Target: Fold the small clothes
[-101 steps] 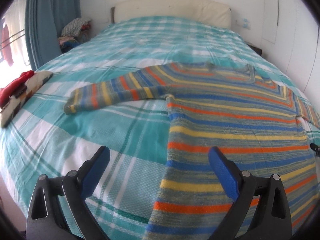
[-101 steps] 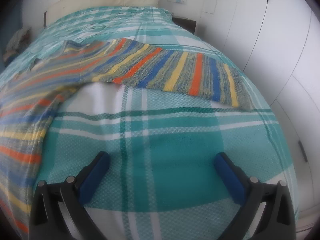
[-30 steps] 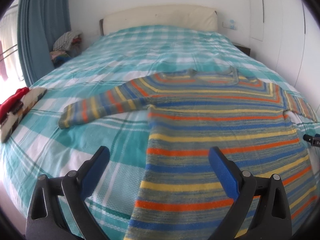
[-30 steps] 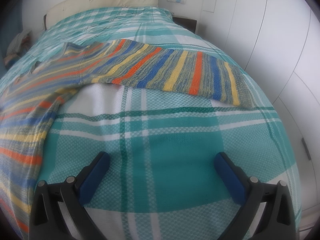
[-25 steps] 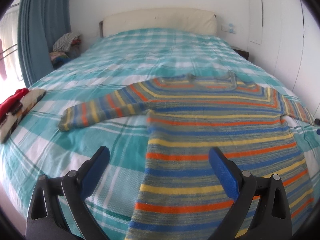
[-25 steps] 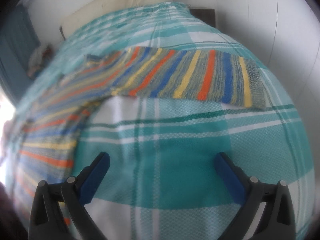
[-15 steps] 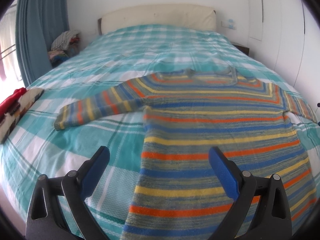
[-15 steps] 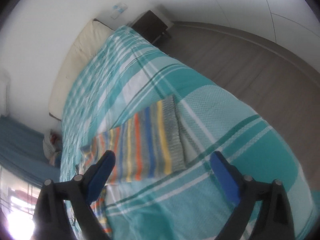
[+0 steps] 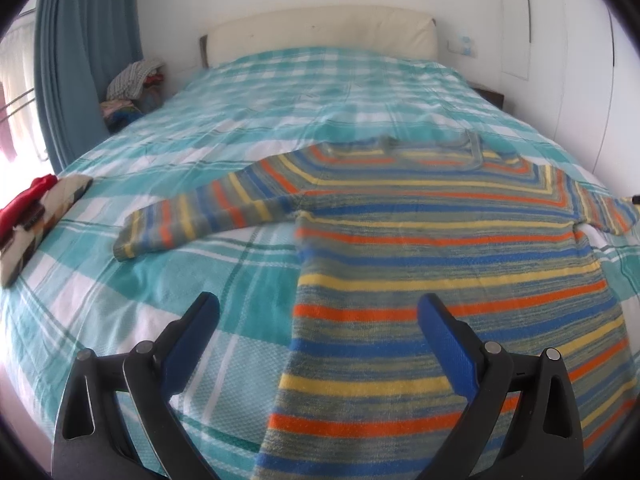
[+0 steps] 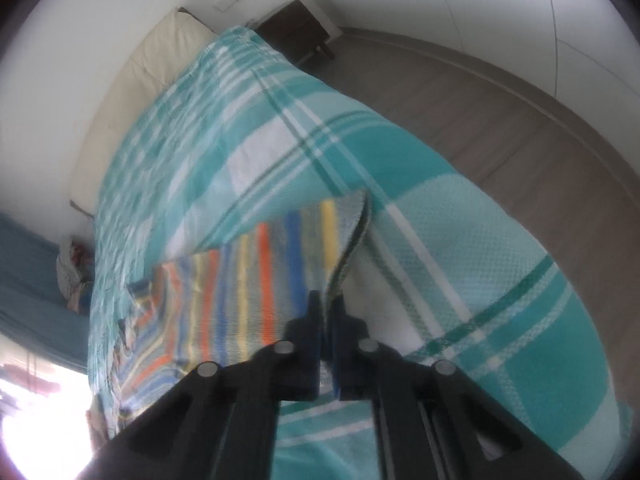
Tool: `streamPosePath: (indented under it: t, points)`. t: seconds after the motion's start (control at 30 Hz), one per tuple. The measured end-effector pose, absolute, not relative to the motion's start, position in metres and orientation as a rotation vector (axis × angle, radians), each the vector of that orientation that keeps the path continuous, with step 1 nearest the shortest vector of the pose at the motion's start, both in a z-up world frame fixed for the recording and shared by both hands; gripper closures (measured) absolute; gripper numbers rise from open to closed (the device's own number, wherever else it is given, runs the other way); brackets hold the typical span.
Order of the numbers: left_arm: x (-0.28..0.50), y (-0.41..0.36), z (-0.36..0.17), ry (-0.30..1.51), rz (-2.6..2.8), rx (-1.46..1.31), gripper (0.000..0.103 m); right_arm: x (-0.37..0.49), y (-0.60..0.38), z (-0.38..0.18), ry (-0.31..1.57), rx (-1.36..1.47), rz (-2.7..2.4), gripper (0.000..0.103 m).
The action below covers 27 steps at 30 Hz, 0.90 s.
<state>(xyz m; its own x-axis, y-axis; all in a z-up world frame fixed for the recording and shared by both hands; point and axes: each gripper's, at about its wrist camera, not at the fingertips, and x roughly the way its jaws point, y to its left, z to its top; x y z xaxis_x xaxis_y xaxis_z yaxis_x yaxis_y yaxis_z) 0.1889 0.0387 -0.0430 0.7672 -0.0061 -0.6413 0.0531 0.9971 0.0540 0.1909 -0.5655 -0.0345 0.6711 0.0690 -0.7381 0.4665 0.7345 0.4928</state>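
Sweater [image 9: 440, 240], one striped knit, lies flat on the plaid bedspread [image 9: 200, 280]; its hem runs between the spread fingers of the left gripper [image 9: 320, 340], which clamp nothing. Right gripper [image 10: 326, 312] is pinched closed on the sleeve cuff [image 10: 344, 248], lifted off the bedspread just beyond its fingertips. Farther left: two folded garments [image 9: 28, 216], clothes pile [image 9: 134, 80].

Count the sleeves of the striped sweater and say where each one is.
2. The left sleeve lies flat on the plaid bedspread, stretched toward the bed's left edge. The right sleeve is lifted by its cuff, pinched in the right gripper. None looks hidden.
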Motion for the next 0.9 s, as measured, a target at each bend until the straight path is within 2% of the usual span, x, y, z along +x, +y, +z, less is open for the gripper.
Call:
streamPosePath:
  t: [0.17,0.27,0.43,0.6,0.63,0.7,0.73,0.77,0.9]
  points:
    - [0.190,0.054,-0.035,0.690,-0.027,0.029,0.003,0.241,-0.465,0.058,0.725,0.546,0.010,0.099]
    - [0.192,0.065,-0.033,0.691,-0.003,0.004,0.003,0.280,-0.385,0.082,0.747,0.461,0.178,0.099]
    - [0.196,0.085,-0.036,0.698,0.035,-0.036,0.003,0.328,-0.267,0.065,0.824,0.338,0.342,0.099]
    - [0.201,0.102,-0.042,0.722,0.067,-0.065,0.003,0.352,-0.209,0.025,0.872,0.339,0.462,0.098]
    - [0.202,0.105,-0.044,0.733,0.070,-0.072,0.003,0.354,-0.203,0.017,0.890,0.360,0.498,0.094]
    - [0.205,0.111,-0.048,0.753,0.075,-0.092,0.003,0.360,-0.197,0.001,0.941,0.434,0.549,0.066]
    - [0.206,0.114,-0.050,0.763,0.076,-0.106,0.003,0.358,-0.200,-0.005,0.939,0.479,0.570,0.041]
    - [0.208,0.116,-0.052,0.771,0.074,-0.121,0.003,0.355,-0.205,-0.008,0.926,0.514,0.593,0.030]
    - [0.212,0.119,-0.061,0.806,0.067,-0.160,0.003,0.339,-0.241,-0.031,0.974,0.586,0.563,0.030]
